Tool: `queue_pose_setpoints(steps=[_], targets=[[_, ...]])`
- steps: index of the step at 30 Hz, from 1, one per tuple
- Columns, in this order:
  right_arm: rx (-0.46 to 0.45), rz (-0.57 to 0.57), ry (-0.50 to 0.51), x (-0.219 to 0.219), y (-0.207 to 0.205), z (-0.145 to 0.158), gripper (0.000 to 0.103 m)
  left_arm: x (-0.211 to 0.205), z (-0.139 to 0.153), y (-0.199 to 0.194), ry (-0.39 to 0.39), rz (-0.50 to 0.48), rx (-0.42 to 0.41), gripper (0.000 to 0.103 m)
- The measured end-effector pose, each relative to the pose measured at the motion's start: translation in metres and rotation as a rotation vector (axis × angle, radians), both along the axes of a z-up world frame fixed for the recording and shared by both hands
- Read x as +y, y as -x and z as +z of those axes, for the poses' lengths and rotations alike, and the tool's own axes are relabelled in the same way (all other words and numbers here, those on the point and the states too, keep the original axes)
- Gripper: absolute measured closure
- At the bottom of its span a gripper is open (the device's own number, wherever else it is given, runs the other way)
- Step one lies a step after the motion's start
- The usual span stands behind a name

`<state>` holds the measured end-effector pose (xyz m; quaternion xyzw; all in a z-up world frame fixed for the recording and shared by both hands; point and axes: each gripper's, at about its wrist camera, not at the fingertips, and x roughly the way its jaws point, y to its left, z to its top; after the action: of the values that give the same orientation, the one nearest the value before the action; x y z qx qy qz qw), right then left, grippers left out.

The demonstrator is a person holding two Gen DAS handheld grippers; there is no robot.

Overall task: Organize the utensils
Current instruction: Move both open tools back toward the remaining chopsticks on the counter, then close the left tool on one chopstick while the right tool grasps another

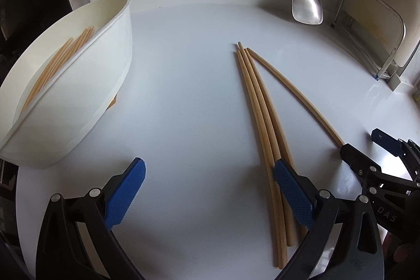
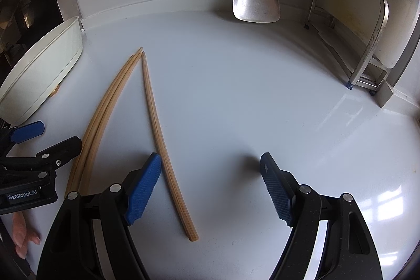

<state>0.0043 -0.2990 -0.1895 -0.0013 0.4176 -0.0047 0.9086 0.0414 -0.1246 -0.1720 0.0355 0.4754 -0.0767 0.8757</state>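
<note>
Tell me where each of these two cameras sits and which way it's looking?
Left wrist: sits on the left gripper, looking down and forward over the white counter at the bundled chopsticks and white tub; its own open jaws show.
Right wrist: sits on the right gripper, looking down at the lone chopstick; its open jaws and fingertips show.
Shared: chopsticks, tub, hanging spatula, and each other's gripper.
</note>
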Motion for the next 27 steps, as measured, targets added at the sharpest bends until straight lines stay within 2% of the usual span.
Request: queue_pose_setpoints(steps=[4, 12, 22, 24, 27], targets=[[0.003, 0.000, 0.004, 0.000, -0.001, 0.000, 0.029, -0.003, -0.005, -0.007, -0.013, 0.017, 0.040, 0.005], [0.002, 0.016, 0.005, 0.000, -0.007, 0.000, 0.029, -0.001, -0.006, -0.015, -0.022, 0.061, 0.050, 0.005], [-0.003, 0.123, 0.025, 0.017, -0.024, 0.001, 0.029, 0.003, -0.005, -0.025, -0.024, 0.062, 0.059, 0.006], [-0.009, 0.119, 0.024, 0.017, -0.025, 0.000, 0.029, 0.001, -0.005, -0.025, -0.022, 0.054, 0.052, 0.008], [-0.010, 0.126, 0.020, 0.017, -0.026, 0.000, 0.029, -0.003, -0.002, -0.020, -0.019, 0.026, 0.031, 0.020]])
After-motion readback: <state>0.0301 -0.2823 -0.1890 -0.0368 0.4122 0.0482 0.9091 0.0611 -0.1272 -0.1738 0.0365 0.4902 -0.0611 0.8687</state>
